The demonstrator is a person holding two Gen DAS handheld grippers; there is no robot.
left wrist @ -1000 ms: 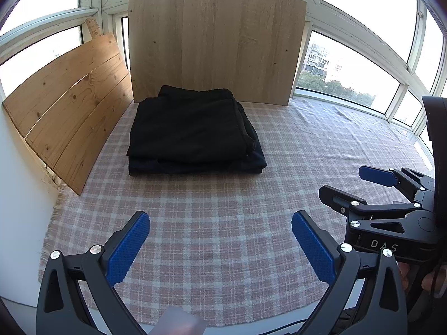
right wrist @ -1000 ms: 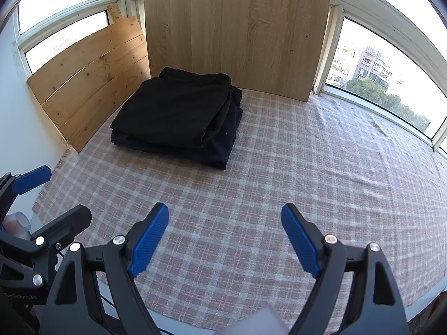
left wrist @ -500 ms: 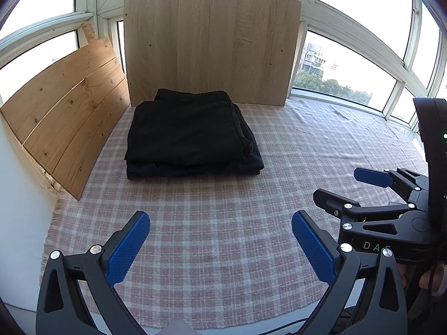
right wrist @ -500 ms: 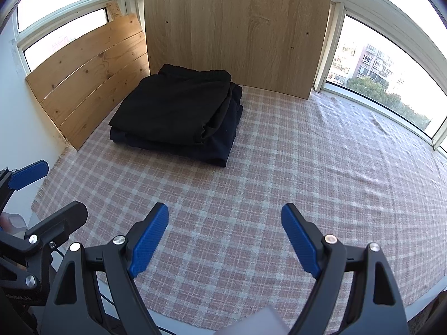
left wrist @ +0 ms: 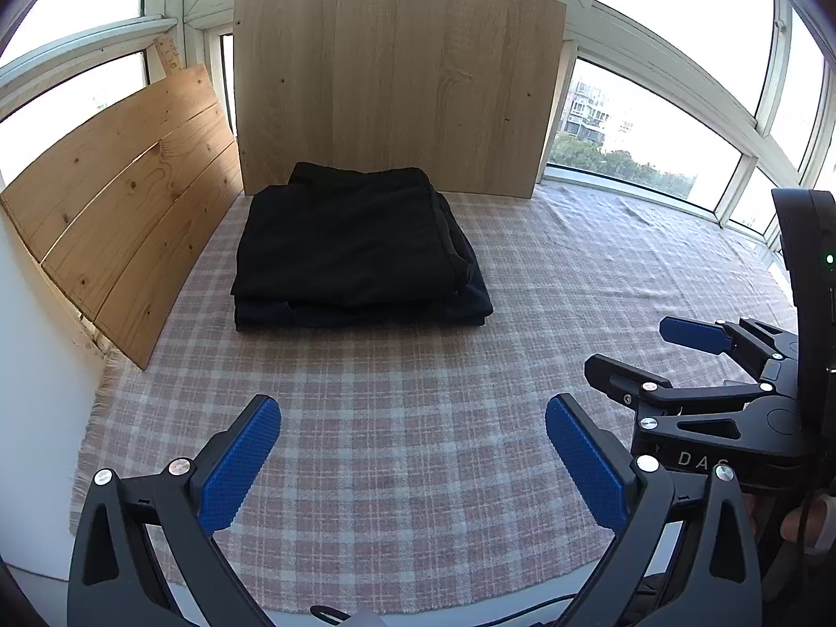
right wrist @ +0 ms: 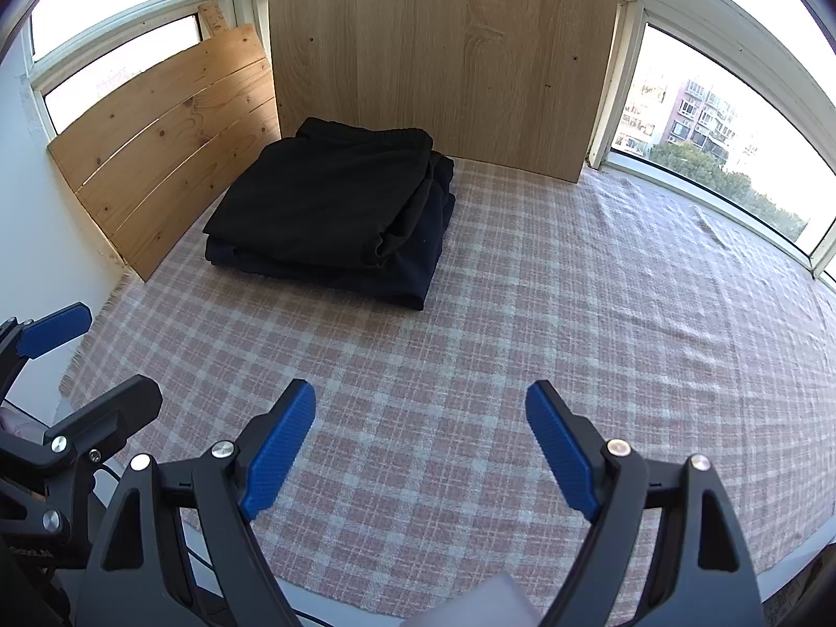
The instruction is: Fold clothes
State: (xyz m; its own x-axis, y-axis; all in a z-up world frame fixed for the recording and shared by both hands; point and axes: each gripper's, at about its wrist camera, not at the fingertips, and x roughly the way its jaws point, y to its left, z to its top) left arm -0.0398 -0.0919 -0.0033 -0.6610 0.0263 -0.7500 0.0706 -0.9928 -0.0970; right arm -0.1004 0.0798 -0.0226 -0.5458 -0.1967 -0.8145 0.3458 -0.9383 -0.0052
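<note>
Black fabric, folded: a stack of dark clothes (left wrist: 355, 251) lies at the far left of the checked pink-and-white cloth (left wrist: 418, 418), close in front of the upright pale wood panel (left wrist: 397, 78) and beside the slanted pine boards (left wrist: 125, 198).

Item, my left gripper (left wrist: 413, 462): blue pads spread wide, nothing between them, hovering over bare cloth at the near edge. The stack sits well ahead of it, slightly left of its midline.

Item, my right gripper (right wrist: 420, 449): blue pads likewise spread wide and empty, over bare cloth. The stack lies well apart, ahead and to the left.

Left wrist view only: my right gripper seen from the side at the right edge, with a green light on its black housing and fingertips of my hand (left wrist: 804, 520) beneath it.

Right wrist view only: the open right-hand edge of the stack, where the top garment's layers curl over a navy piece below; my left gripper's fingers at the left edge; apartment buildings (right wrist: 689, 115) beyond the window.
</note>
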